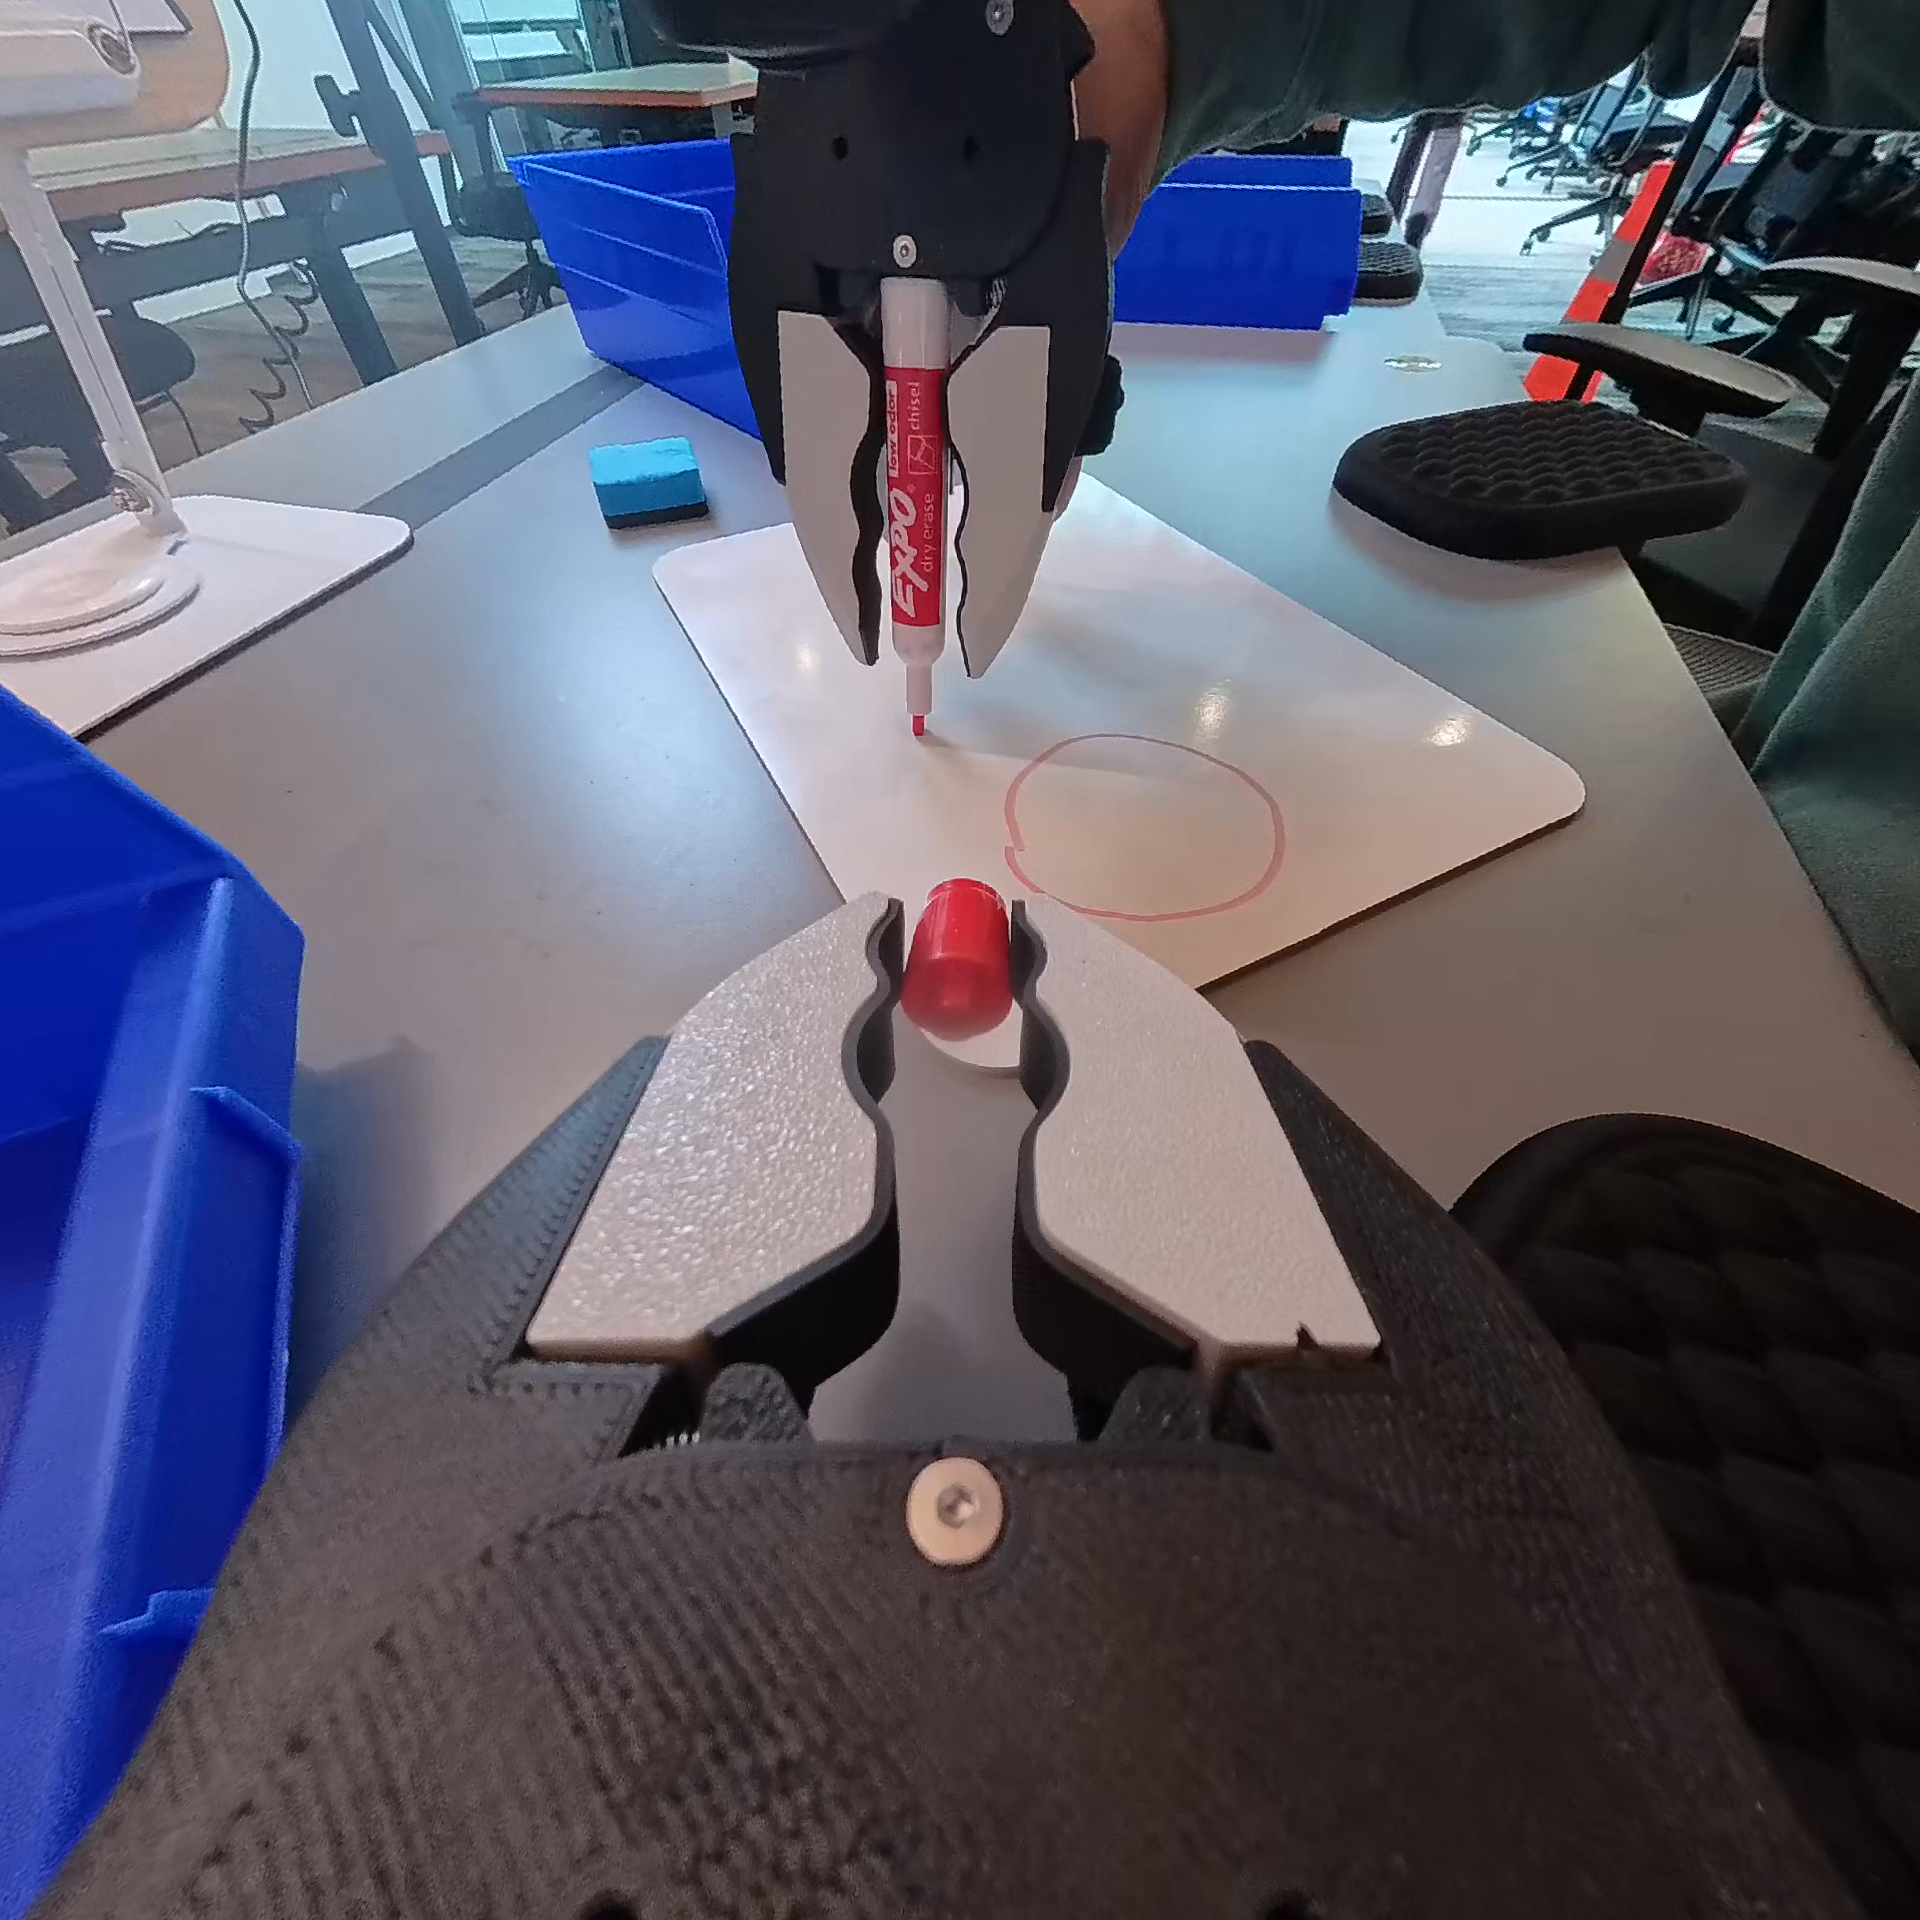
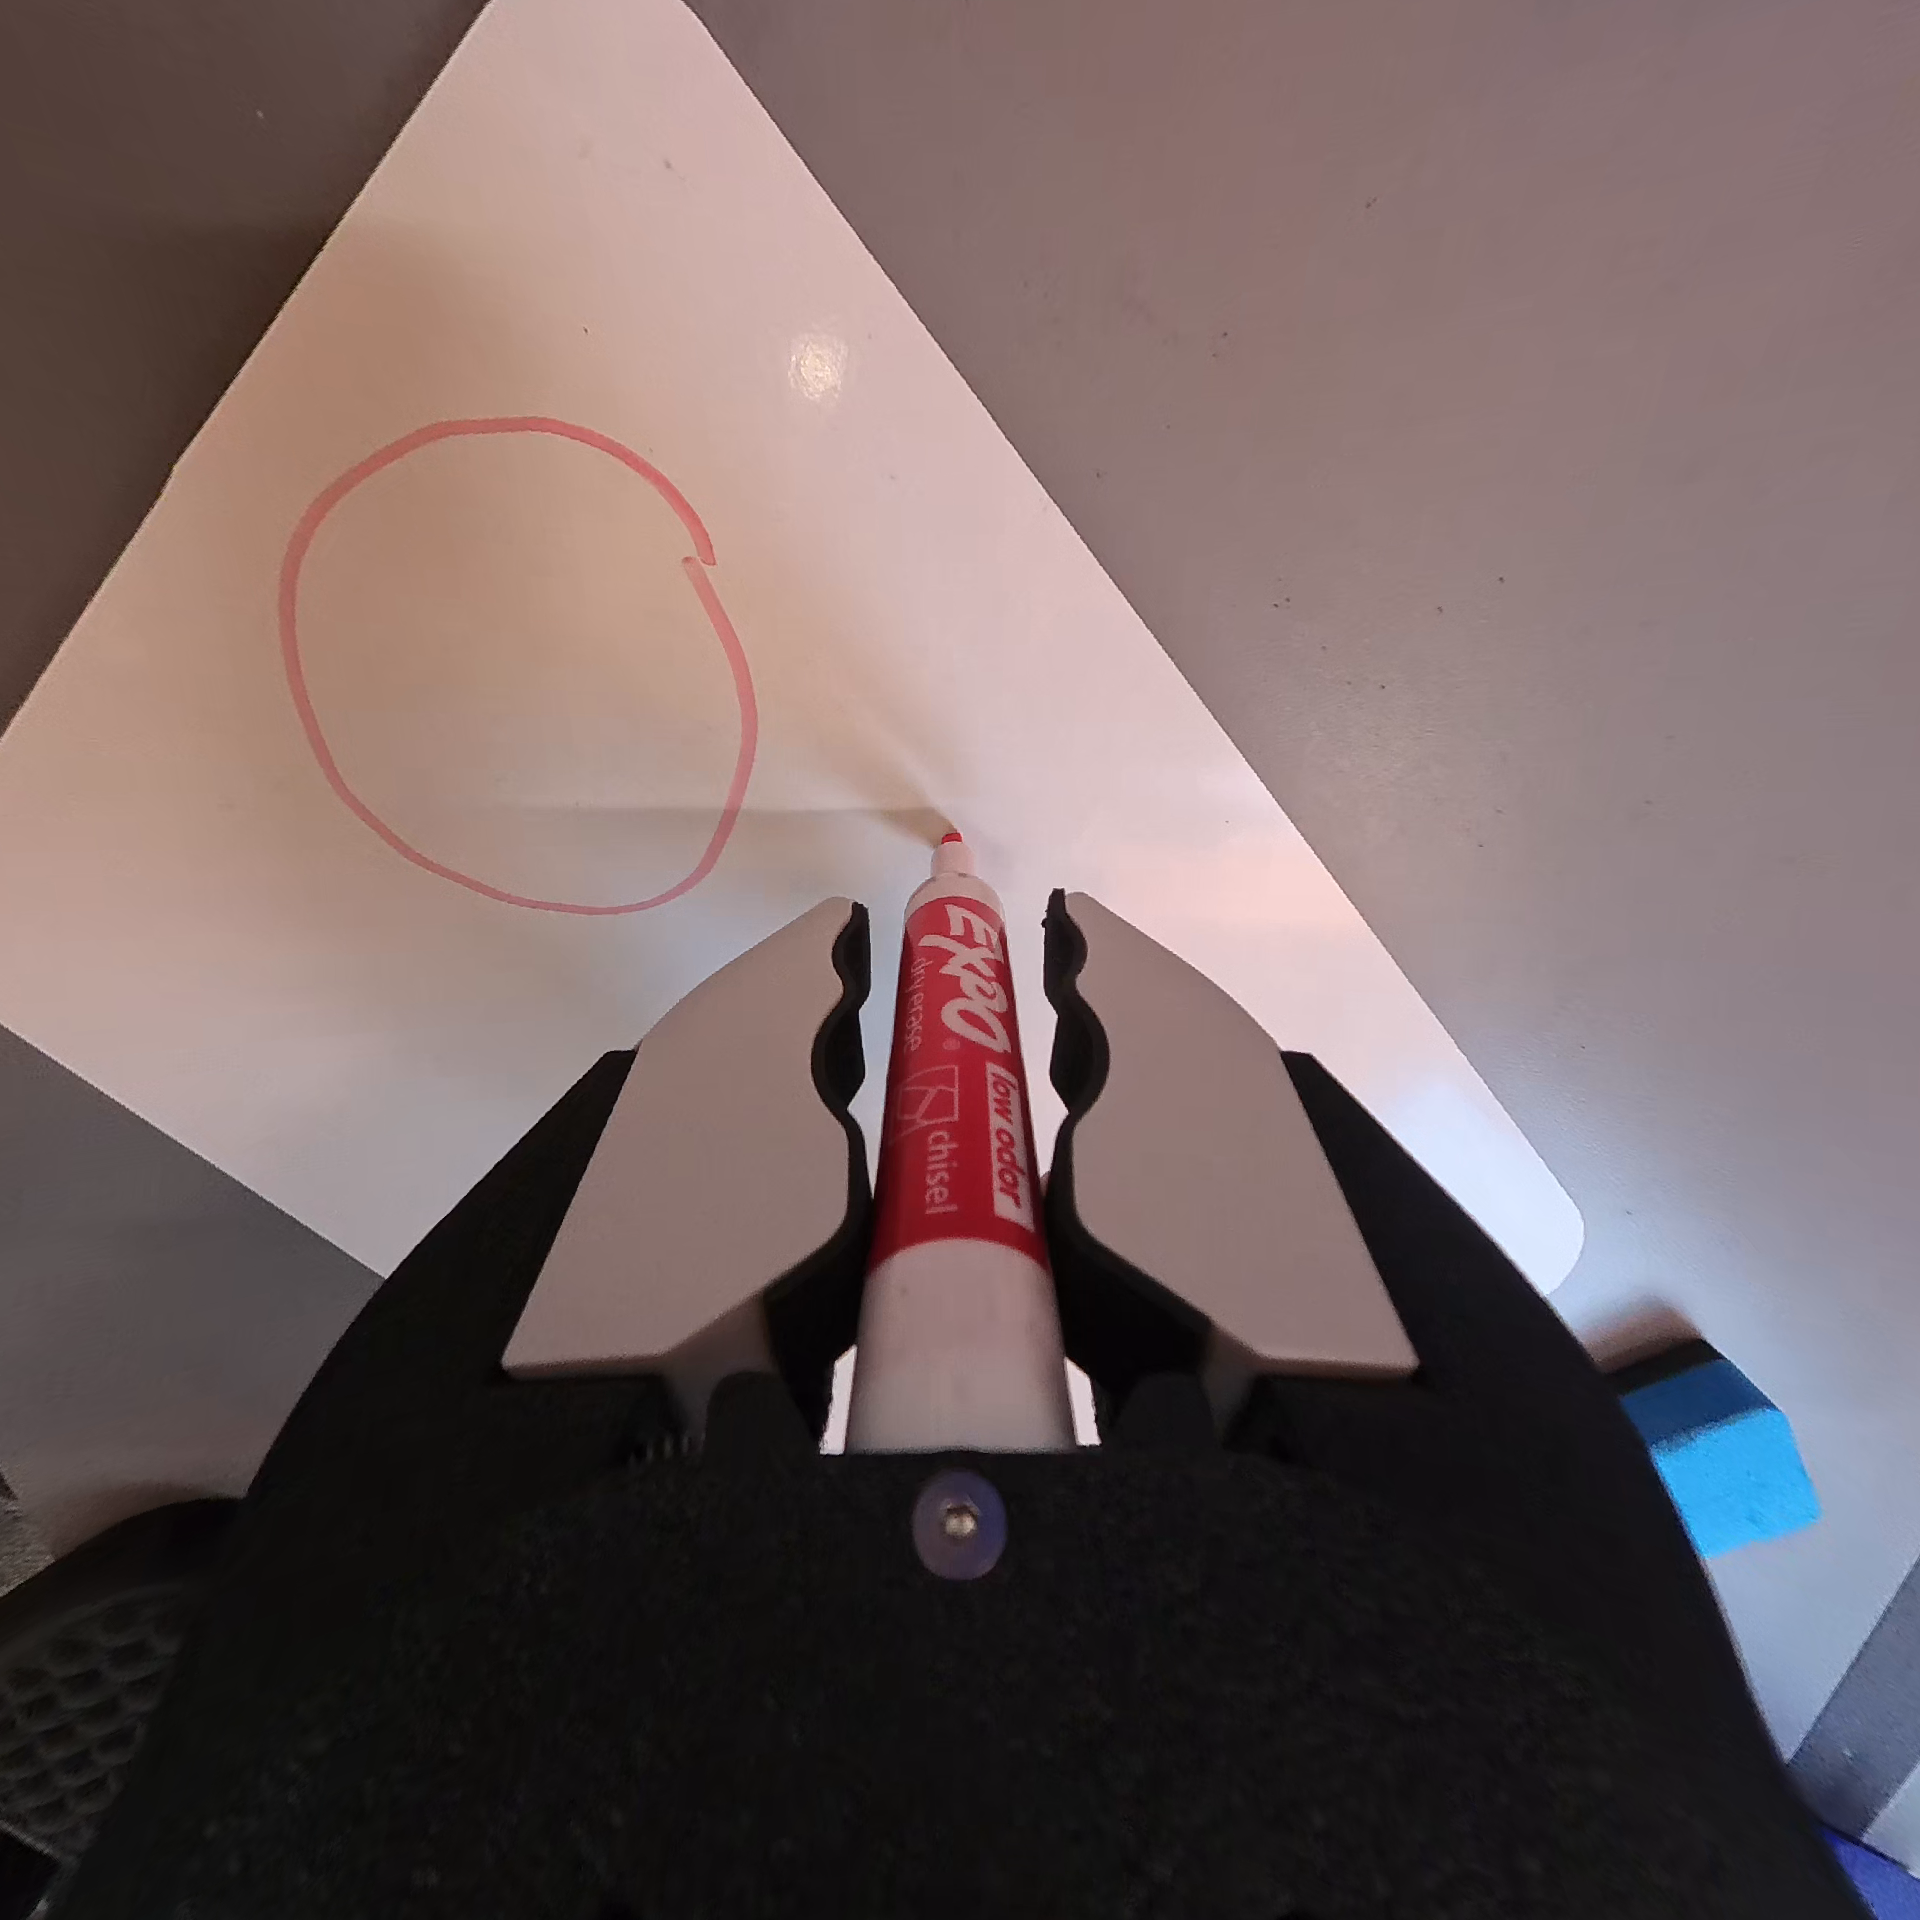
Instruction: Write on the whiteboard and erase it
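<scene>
A white whiteboard [image 1: 1195, 665] lies flat on the grey table, with a red circle [image 1: 1143, 826] drawn on it. My right gripper [image 1: 914, 649] is shut on a red dry-erase marker [image 1: 914, 520] held upright, its tip touching the board just left of the circle. In the right wrist view the right gripper [image 2: 954, 909] holds the marker [image 2: 961, 1049], the tip on the whiteboard [image 2: 935, 520] right of the circle [image 2: 514, 665]. My left gripper [image 1: 954, 909] is shut on the red marker cap [image 1: 958, 971] at the board's near edge. A blue eraser [image 1: 649, 480] lies on the table beyond the board's left corner; it also shows in the right wrist view [image 2: 1725, 1455].
A blue bin [image 1: 135, 1143] stands close at the left and another blue bin [image 1: 644, 260] at the back. A white lamp base [image 1: 94, 582] sits at the left. Black chair armrests [image 1: 1538, 478] flank the table's right edge. A person's green sleeve [image 1: 1849, 727] is at right. One gripper's finger ends stand about 15 cm off the other's. About 20 cm separates my right fingertips from the blue eraser [image 1: 649, 480].
</scene>
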